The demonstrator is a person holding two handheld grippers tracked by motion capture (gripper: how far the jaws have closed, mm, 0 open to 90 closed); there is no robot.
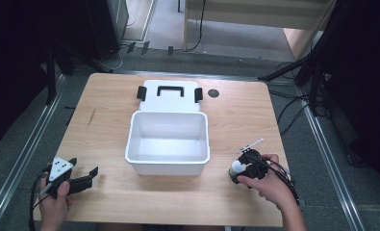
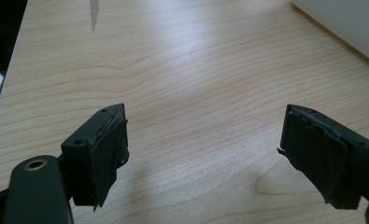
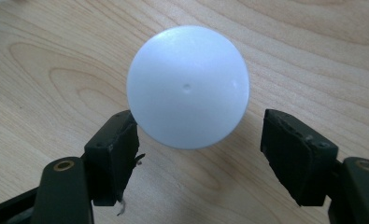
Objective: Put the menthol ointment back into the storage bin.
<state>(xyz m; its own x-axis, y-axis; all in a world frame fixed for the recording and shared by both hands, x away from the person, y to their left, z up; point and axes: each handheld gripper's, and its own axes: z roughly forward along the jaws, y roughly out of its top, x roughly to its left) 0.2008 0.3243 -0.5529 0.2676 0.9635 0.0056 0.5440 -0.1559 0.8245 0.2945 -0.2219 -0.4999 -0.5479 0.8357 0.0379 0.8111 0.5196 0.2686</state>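
One smooth white plastic ball (image 3: 188,86) rests on the light wooden desk (image 1: 110,110) at the near right, between the spread jaws of the right gripper (image 3: 210,156), not yet gripped. The left gripper (image 2: 205,154) hovers wide and holding nothing at near left. The open white plastic box (image 1: 168,161) mid-desk holds nothing, so loading seems unstarted.

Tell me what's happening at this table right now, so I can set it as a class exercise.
A person holds a gripper in each hand at a wooden table. The right gripper is open around a white ball that rests on the table; one jaw sits at the ball's edge, the other stands apart from it. The left gripper is open over bare wood, holding nothing. An open white box sits mid-table with its lid laid back.
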